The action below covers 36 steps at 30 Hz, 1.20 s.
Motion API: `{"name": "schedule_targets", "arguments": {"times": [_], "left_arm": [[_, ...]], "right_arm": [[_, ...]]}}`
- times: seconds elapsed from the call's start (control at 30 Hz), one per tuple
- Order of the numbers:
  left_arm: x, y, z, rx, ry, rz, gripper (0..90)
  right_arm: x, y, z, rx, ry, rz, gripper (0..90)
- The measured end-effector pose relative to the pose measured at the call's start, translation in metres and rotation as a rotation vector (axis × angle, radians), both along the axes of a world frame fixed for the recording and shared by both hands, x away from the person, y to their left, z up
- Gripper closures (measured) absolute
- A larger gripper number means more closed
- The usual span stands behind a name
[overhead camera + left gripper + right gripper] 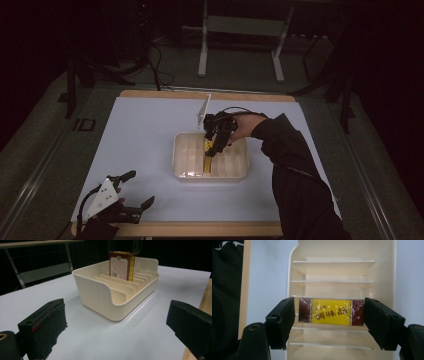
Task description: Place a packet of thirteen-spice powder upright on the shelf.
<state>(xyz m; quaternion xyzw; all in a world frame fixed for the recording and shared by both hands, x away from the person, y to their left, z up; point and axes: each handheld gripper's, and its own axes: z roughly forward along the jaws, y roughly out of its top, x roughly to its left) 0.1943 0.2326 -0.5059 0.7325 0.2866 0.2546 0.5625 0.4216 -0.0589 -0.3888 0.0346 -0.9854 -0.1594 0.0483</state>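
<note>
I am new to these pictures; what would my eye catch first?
The red and yellow box stands upright between the dividers of the cream tray at the table's middle, with the right gripper closed on its two ends. The left gripper rests open at the table's near left corner.

High view: the right gripper (216,137) covers most of the box (208,155) standing in the cream divider tray (185,167), so only a yellow sliver shows below the jaws, print unreadable. Right gripper view: the tray's near end is cut off by the bottom edge, and whether the jaw pads touch the box's dark red ends cannot be told. Left gripper view: small print on the box face too fine to read; tray wall hides the box's base.
</note>
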Motion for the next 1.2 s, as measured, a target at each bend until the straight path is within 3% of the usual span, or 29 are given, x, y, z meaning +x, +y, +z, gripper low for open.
{"name": "schedule_targets", "arguments": {"times": [0.4, 0.43, 0.67, 0.7, 0.87, 1.2], "left_arm": [[0.001, -0.001, 0.0, 0.001, 0.005, -0.004, 2.9], [0.001, -0.001, 0.0, -0.001, 0.005, -0.006, 2.8], [0.001, -0.002, 0.0, 0.002, 0.005, -0.01, 2.8], [0.001, -0.002, 0.0, 0.002, 0.006, -0.01, 2.8], [0.001, -0.002, -0.001, 0.002, 0.008, -0.013, 2.8], [0.003, -0.005, -0.002, 0.009, 0.02, -0.026, 2.8]], "right_arm": [[-0.001, -0.012, 0.012, -0.003, -0.021, -0.034, 24.2], [-0.001, -0.014, 0.014, -0.012, -0.02, -0.064, 24.3], [0.0, -0.024, 0.02, -0.003, -0.043, -0.113, 18.7], [0.001, -0.027, 0.022, -0.012, -0.046, -0.157, 14.1], [0.004, -0.039, 0.023, 0.005, -0.024, -0.229, 11.8], [0.009, -0.063, 0.018, 0.017, -0.023, -0.296, 12.9]]}}
